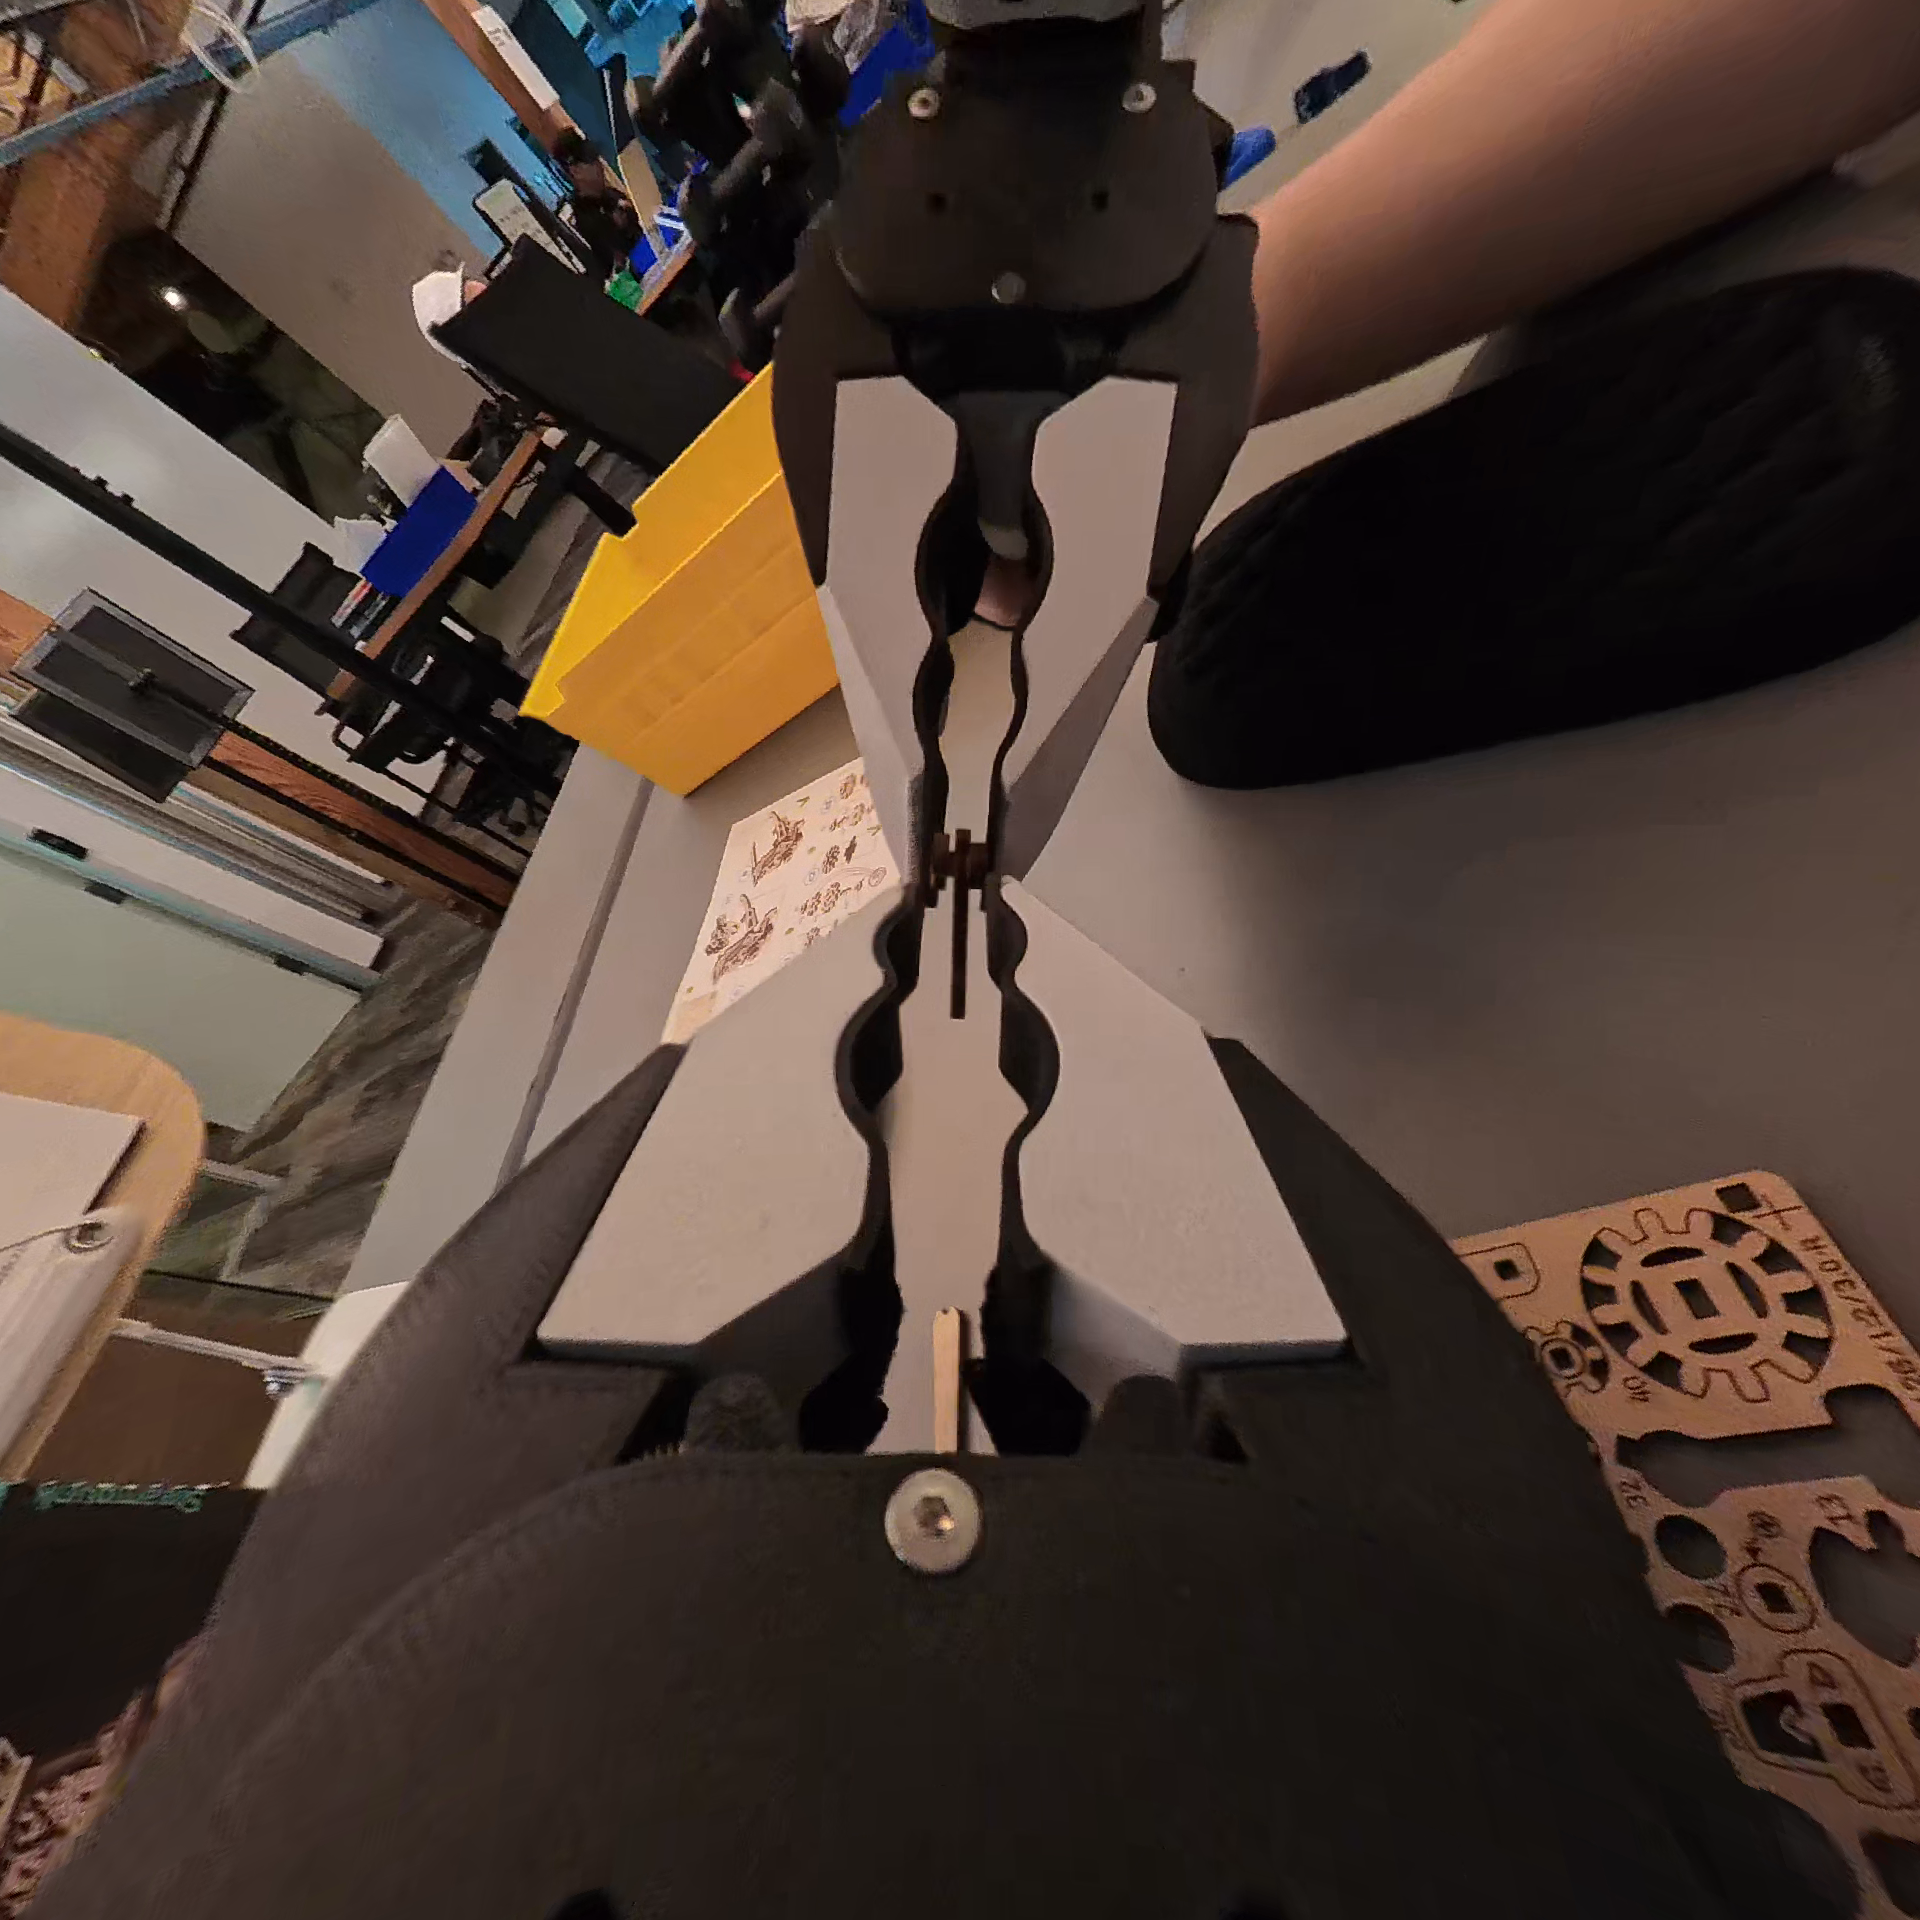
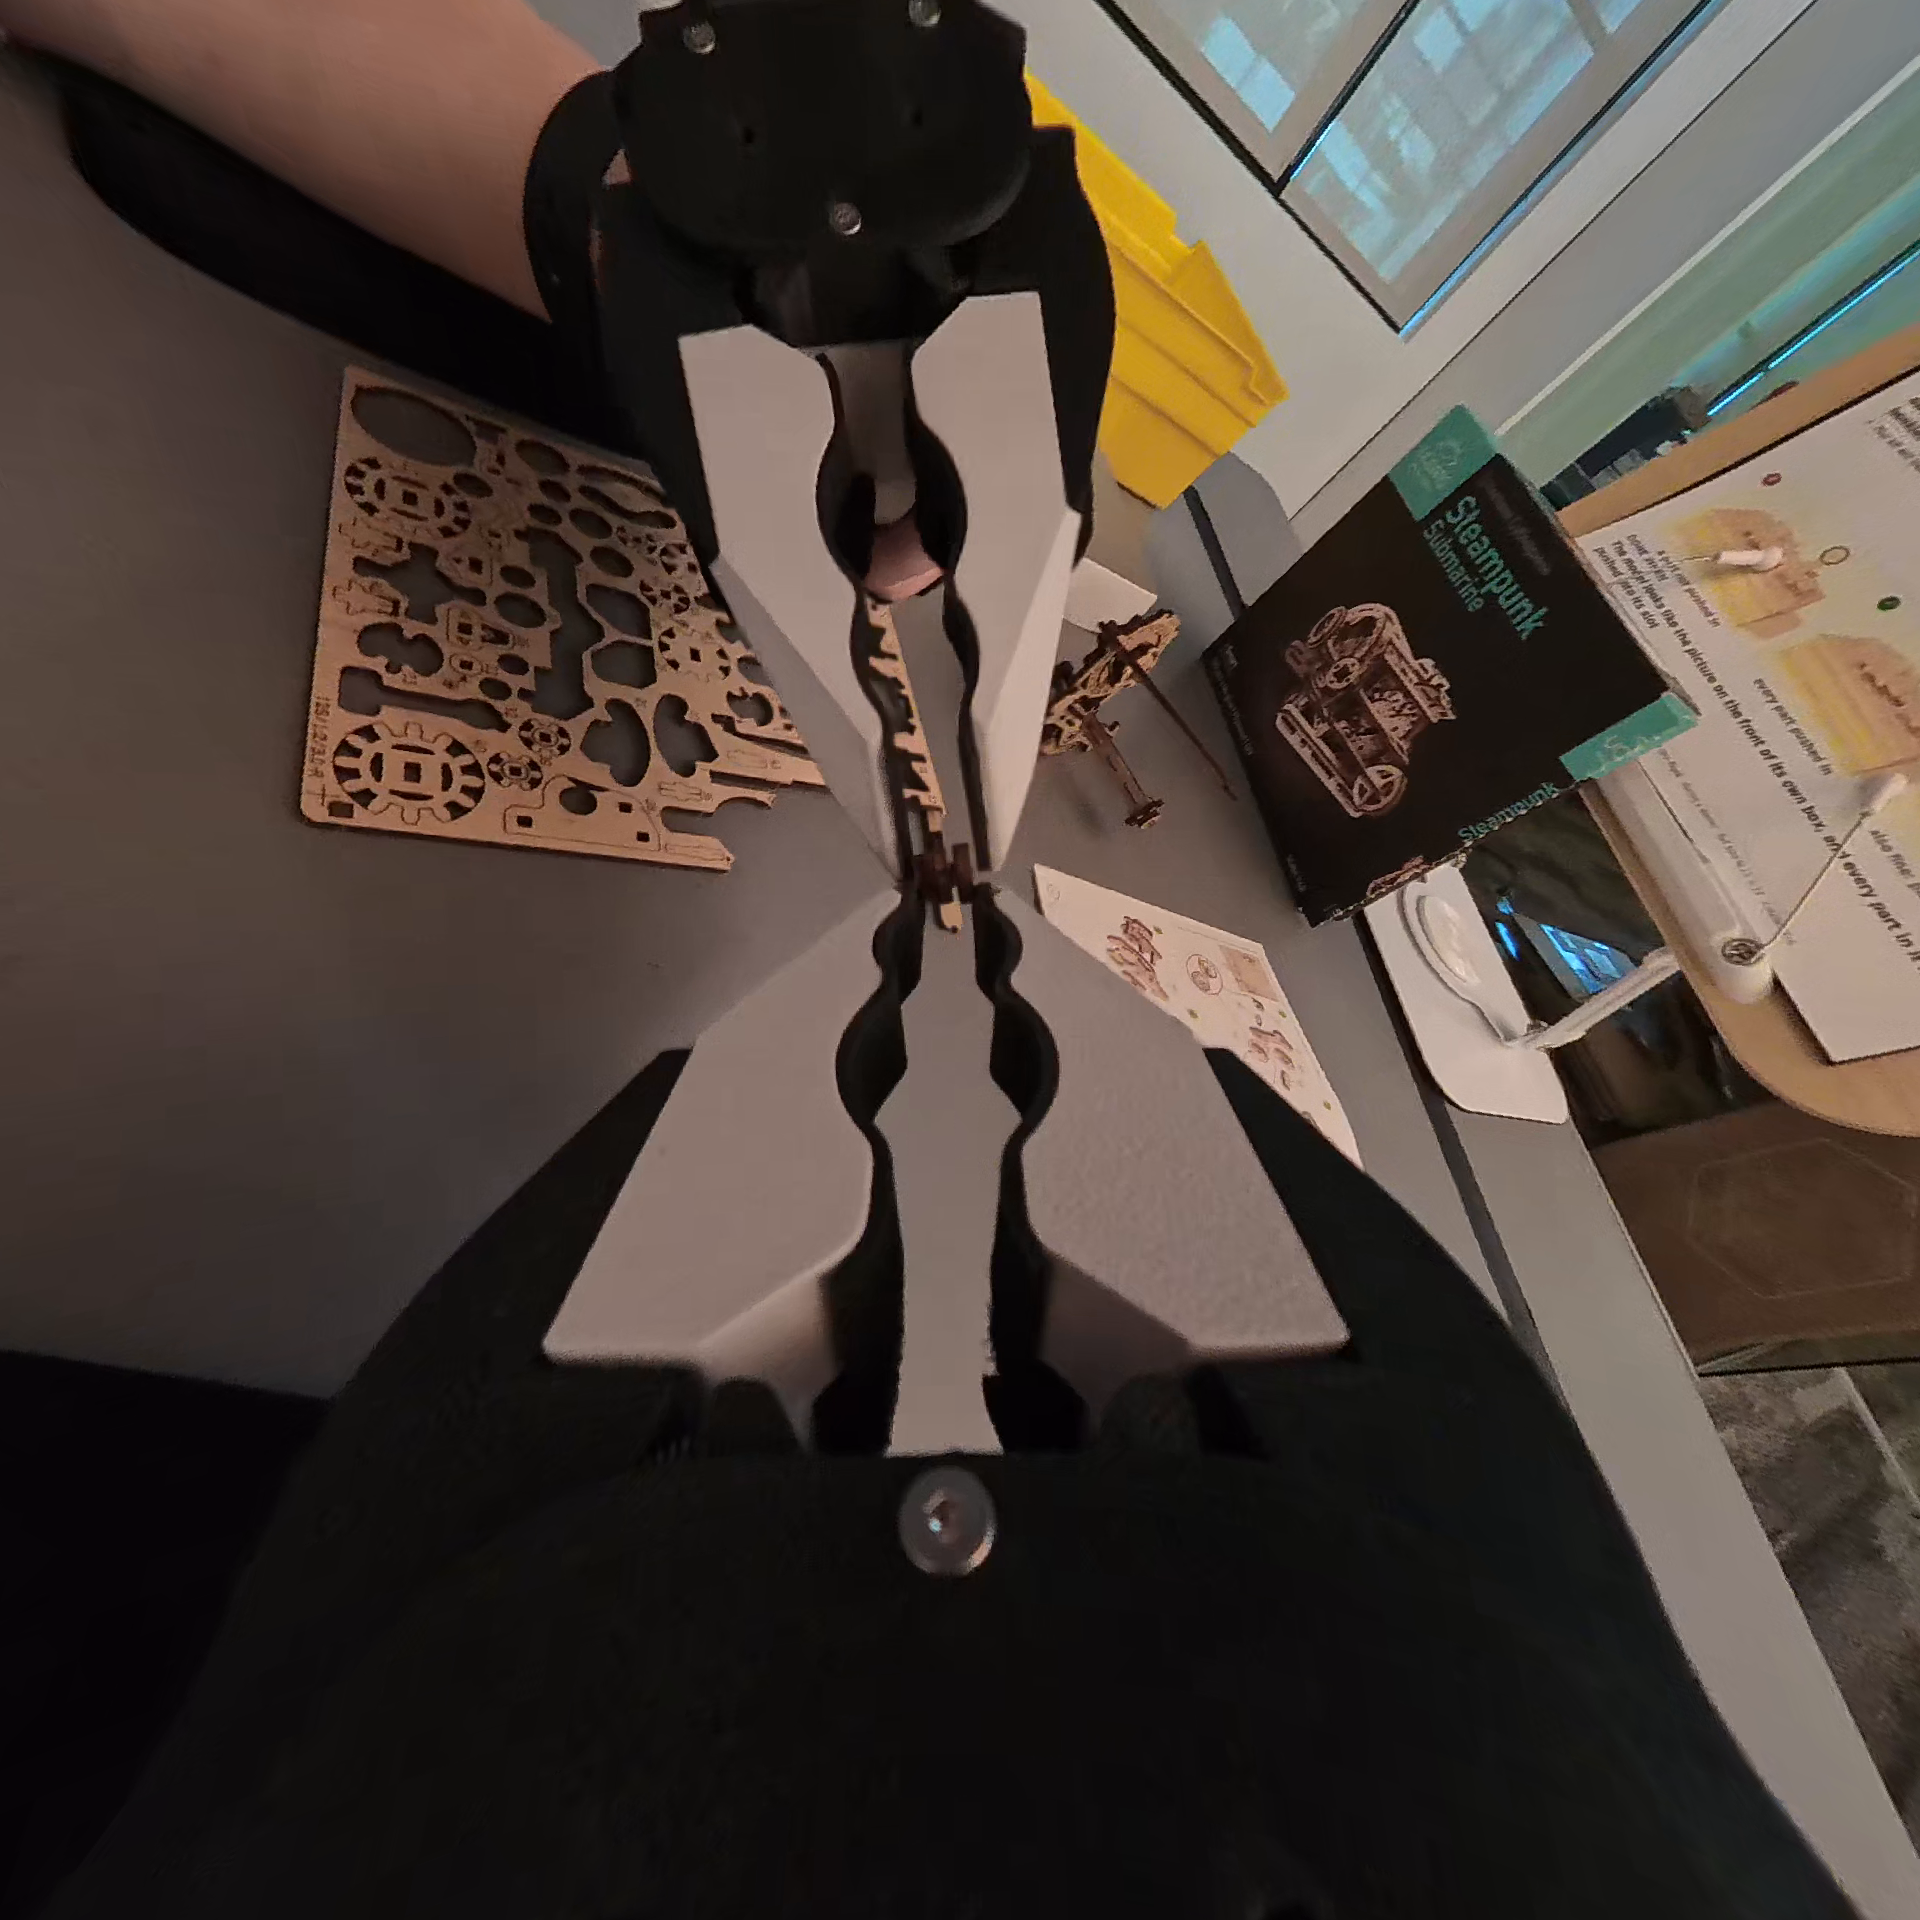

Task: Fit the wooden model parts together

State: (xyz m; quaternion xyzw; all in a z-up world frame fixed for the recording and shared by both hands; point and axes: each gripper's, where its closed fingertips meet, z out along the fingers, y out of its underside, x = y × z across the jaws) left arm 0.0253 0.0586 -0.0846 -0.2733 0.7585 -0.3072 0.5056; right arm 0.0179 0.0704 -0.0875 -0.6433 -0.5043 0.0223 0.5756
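My two grippers meet tip to tip above the grey table [image 1: 1455, 987]. My left gripper [image 1: 953, 902] is shut on a long, thin wooden strip [image 1: 957, 966], seen edge-on between its fingers. In the right wrist view the left gripper [image 2: 938, 860] comes from the top, and the strip [image 2: 902, 727] shows notched cutouts. My right gripper [image 2: 943, 902] is shut on a small wooden part [image 2: 945, 910]. In the left wrist view the right gripper [image 1: 963, 836] comes from the top. The part and the strip touch where the tips meet; the joint itself is too small to make out.
A wooden sheet with punched-out parts [image 2: 499, 644] lies flat; it also shows in the left wrist view [image 1: 1714, 1455]. A yellow bin [image 1: 696, 644], an instruction sheet [image 2: 1195, 977], a partly built wooden model [image 2: 1112, 686] and a black box [image 2: 1434, 665] stand nearby. A forearm [image 1: 1558, 187] reaches in. Less than 4 cm separates the two grippers' tips.
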